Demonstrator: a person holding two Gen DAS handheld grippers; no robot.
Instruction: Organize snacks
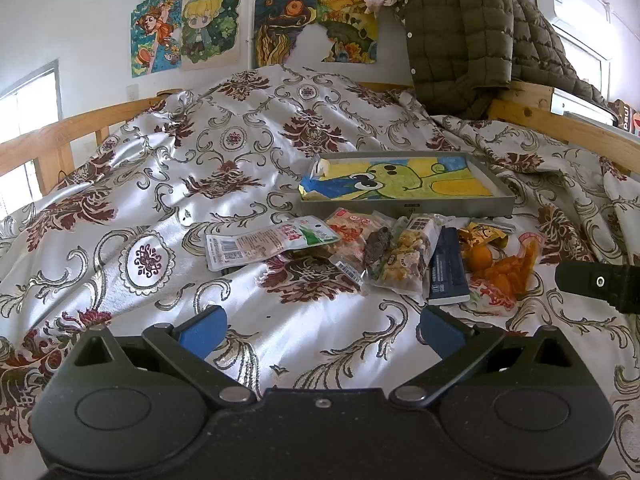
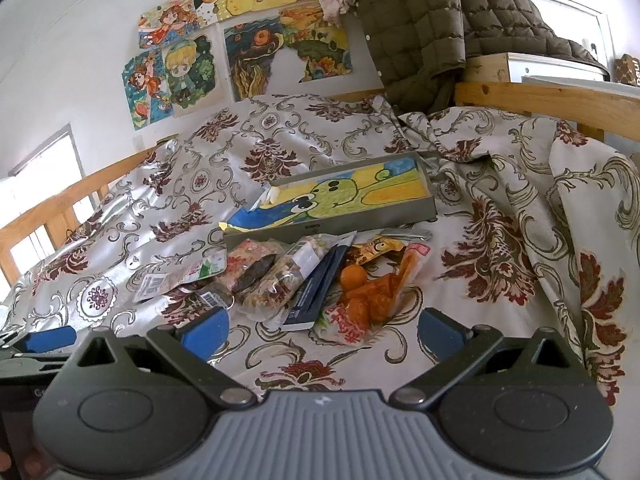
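Several snack packets lie in a row on the floral bedspread, in front of a grey tray (image 1: 404,202) (image 2: 332,223) lined with a frog drawing. From the left: a white and green pouch (image 1: 268,242) (image 2: 176,276), a pink packet (image 1: 352,228) (image 2: 248,258), a clear bag of mixed nuts (image 1: 404,260) (image 2: 280,284), a dark blue box (image 1: 446,268) (image 2: 316,284) and an orange snack bag (image 1: 504,272) (image 2: 368,292). My left gripper (image 1: 322,328) is open, short of the packets. My right gripper (image 2: 322,326) is open, close to the blue box and orange bag.
Wooden bed rails (image 1: 60,136) (image 2: 540,100) border the bed. An olive quilted jacket (image 1: 472,36) (image 2: 432,28) hangs at the back right. Drawings (image 1: 200,28) cover the wall. Bare bedspread (image 1: 140,200) stretches left of the snacks. Part of the other gripper (image 1: 600,282) shows at the right.
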